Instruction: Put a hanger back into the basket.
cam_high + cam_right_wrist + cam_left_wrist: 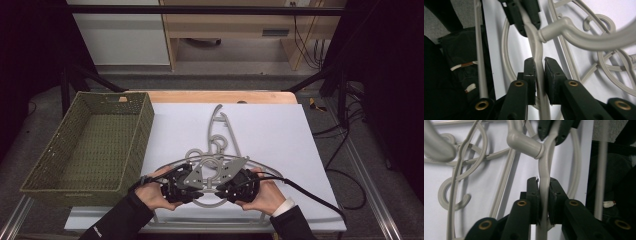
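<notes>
We have both grippers on the same grey plastic hanger (210,165), which sits near the front edge of the white mat (280,135) amid a loose pile of other hangers (220,125). Our left gripper (544,195) has its jaws closed on a thin bar of that hanger, and in the right gripper view our right gripper (538,75) pinches the same bar a little further along, its jaws just as tight around it; each view shows the other gripper's jaws clamped on the bar further up. From the high view our two hands (150,192) sit close together at the near side of the table, with the hanger's hook curling away between them. We judge the work to be at an early stage: the hanger is gripped, but whether it has left the mat we cannot tell, and it seems tangled with its neighbours. The green woven basket (60,150) stands just left of the mat, touching its edge, and holds nothing, so every hanger remains to be moved if that is where they belong.
</notes>
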Demonstrator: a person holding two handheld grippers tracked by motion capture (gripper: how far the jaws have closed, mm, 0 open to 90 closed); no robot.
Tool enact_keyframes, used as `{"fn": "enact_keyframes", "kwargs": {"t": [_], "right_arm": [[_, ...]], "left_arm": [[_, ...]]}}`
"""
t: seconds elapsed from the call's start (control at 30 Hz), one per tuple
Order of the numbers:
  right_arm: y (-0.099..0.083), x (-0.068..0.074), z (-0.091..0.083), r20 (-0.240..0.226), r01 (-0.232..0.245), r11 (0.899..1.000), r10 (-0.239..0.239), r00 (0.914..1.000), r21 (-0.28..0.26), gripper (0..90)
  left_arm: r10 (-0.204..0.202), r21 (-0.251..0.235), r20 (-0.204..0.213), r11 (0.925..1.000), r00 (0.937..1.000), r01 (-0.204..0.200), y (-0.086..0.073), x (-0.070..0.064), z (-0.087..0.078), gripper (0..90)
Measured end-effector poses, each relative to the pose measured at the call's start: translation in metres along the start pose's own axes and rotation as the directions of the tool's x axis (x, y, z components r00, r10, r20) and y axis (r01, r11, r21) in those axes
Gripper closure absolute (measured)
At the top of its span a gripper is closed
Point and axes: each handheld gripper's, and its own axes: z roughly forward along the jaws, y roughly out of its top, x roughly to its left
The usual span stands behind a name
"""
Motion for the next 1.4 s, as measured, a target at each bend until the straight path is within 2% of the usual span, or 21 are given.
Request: {"fn": "enact_keyframes", "kwargs": {"t": [0.27,0.4,0.53,0.57,0.67,0.73,0.77,0.8,0.83,0.93,0.97,1.0,1.07,1.13,1.17,1.2,1.23,1.27,1.3,1.33,1.4], "right_arm": [[0.0,0.0,-0.004,-0.005,-0.001,1.0,0.001,1.0,-0.02,77.6],[0.0,0.001,-0.012,0.013,-0.007,0.999,0.008,0.9999,-0.05,74.8],[-0.001,0.002,-0.026,0.048,-0.025,0.992,0.031,0.9984,-0.121,69.9],[-0.002,0.0,-0.036,0.068,-0.048,0.982,0.061,0.9958,-0.183,64.9],[-0.004,-0.003,-0.044,0.096,-0.071,0.973,0.094,0.9909,-0.219,60.1],[-0.011,-0.008,-0.051,0.15,-0.111,0.957,0.155,0.9765,-0.267,51.8],[-0.011,-0.008,-0.051,0.15,-0.111,0.957,0.155,0.9765,-0.267,51.8],[-0.018,-0.011,-0.055,0.181,-0.135,0.946,0.194,0.9641,-0.296,46.2],[-0.021,-0.012,-0.056,0.188,-0.145,0.94,0.21,0.9594,-0.309,44.1],[-0.033,-0.016,-0.064,0.219,-0.193,0.909,0.288,0.9322,-0.37,36.3],[-0.033,-0.016,-0.064,0.219,-0.193,0.909,0.288,0.9322,-0.37,36.3],[-0.039,-0.018,-0.069,0.249,-0.205,0.889,0.325,0.9121,-0.408,29.3],[-0.046,-0.019,-0.074,0.272,-0.214,0.874,0.355,0.8945,-0.436,26.8],[-0.052,-0.02,-0.076,0.279,-0.23,0.859,0.384,0.8801,-0.457,22.0],[-0.052,-0.02,-0.076,0.279,-0.23,0.859,0.384,0.8801,-0.457,22.0],[-0.059,-0.02,-0.078,0.3,-0.245,0.845,0.418,0.8577,-0.476,16.9],[-0.061,-0.021,-0.079,0.307,-0.248,0.843,0.425,0.8518,-0.478,14.8],[-0.065,-0.021,-0.079,0.315,-0.256,0.837,0.439,0.8414,-0.483,12.0],[-0.065,-0.021,-0.079,0.315,-0.256,0.837,0.439,0.8414,-0.483,12.0],[-0.072,-0.02,-0.079,0.328,-0.27,0.829,0.462,0.8239,-0.49,8.9],[-0.074,-0.02,-0.079,0.329,-0.276,0.827,0.469,0.8199,-0.49,7.8]], "left_arm": [[-0.015,-0.026,0.005,0.9996,0.9999,0.015,-0.001,-0.002,-0.007,82.4],[-0.068,-0.069,0.021,0.9952,0.9974,0.069,-0.003,-0.001,-0.014,82.5],[-0.113,-0.099,-0.001,0.9887,0.9936,0.112,-0.006,-0.001,-0.022,82.5],[-0.12,-0.097,-0.007,0.9882,0.9928,0.119,-0.007,0.0,-0.022,82.5],[-0.149,-0.1,-0.022,0.9842,0.9886,0.146,-0.01,0.002,-0.024,82.5],[-0.182,-0.111,-0.037,0.9779,0.9826,0.177,-0.014,0.003,-0.025,82.5],[-0.182,-0.111,-0.037,0.9779,0.9826,0.177,-0.014,0.003,-0.025,82.5],[-0.195,-0.109,-0.045,0.976,0.9798,0.189,-0.016,0.004,-0.026,82.5],[-0.2,-0.107,-0.056,0.9752,0.9781,0.194,-0.017,0.005,-0.027,82.5],[-0.242,-0.107,-0.092,0.9669,0.9659,0.232,-0.022,0.008,-0.032,82.5],[-0.242,-0.107,-0.092,0.9669,0.9659,0.232,-0.022,0.008,-0.032,82.5],[-0.251,-0.114,-0.105,0.9643,0.9622,0.239,-0.023,0.009,-0.033,82.5],[-0.268,-0.122,-0.112,0.9594,0.9569,0.254,-0.024,0.011,-0.037,82.5],[-0.27,-0.123,-0.123,0.9589,0.9549,0.256,-0.025,0.012,-0.041,82.5],[-0.281,-0.134,-0.127,0.9551,0.9512,0.264,-0.025,0.013,-0.043,82.5],[-0.288,-0.138,-0.147,0.9534,0.9463,0.268,-0.025,0.015,-0.048,82.5],[-0.288,-0.138,-0.147,0.9534,0.9463,0.268,-0.025,0.015,-0.048,82.5],[-0.303,-0.151,-0.155,0.948,0.9405,0.28,-0.027,0.018,-0.054,82.5],[-0.303,-0.151,-0.155,0.948,0.9405,0.28,-0.027,0.018,-0.054,82.5],[-0.305,-0.152,-0.16,0.9473,0.9387,0.282,-0.027,0.019,-0.057,82.5],[-0.318,-0.167,-0.168,0.9419,0.9329,0.291,-0.028,0.022,-0.062,82.5]]}}
